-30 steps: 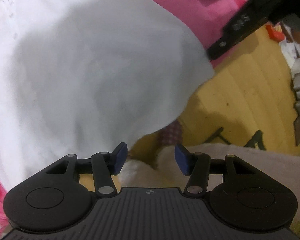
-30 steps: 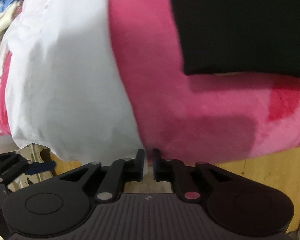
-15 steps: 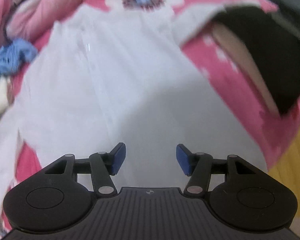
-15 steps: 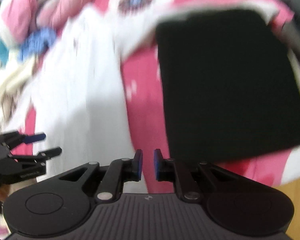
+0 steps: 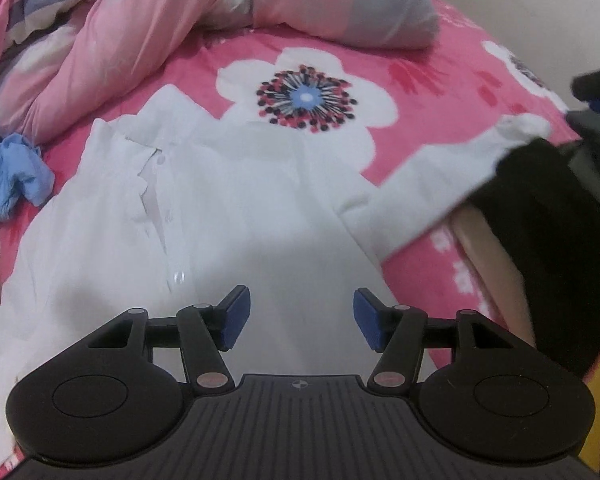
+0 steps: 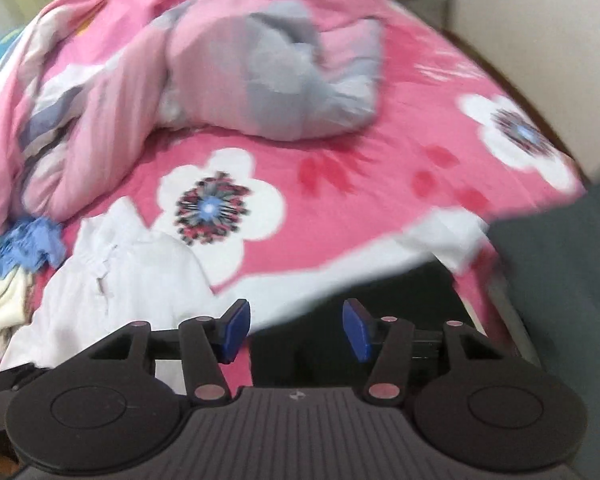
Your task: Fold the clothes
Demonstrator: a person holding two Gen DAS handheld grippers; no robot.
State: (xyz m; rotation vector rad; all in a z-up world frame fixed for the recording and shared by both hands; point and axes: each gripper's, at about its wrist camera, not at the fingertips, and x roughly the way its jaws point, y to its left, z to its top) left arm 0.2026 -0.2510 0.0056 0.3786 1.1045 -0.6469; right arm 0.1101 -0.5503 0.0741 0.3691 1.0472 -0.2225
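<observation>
Right wrist: right gripper (image 6: 296,330) fingers just opened (empty), white shirt (image 6: 132,276) released, left gripper (image 5: 302,318) open.

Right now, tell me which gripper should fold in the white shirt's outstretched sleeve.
Right, most likely. The sleeve stretches toward the black garment on that side, ahead of the right gripper, whose jaws have just opened, empty. The left gripper, also open, hangs over the white shirt body, nearer the button placket.
</observation>
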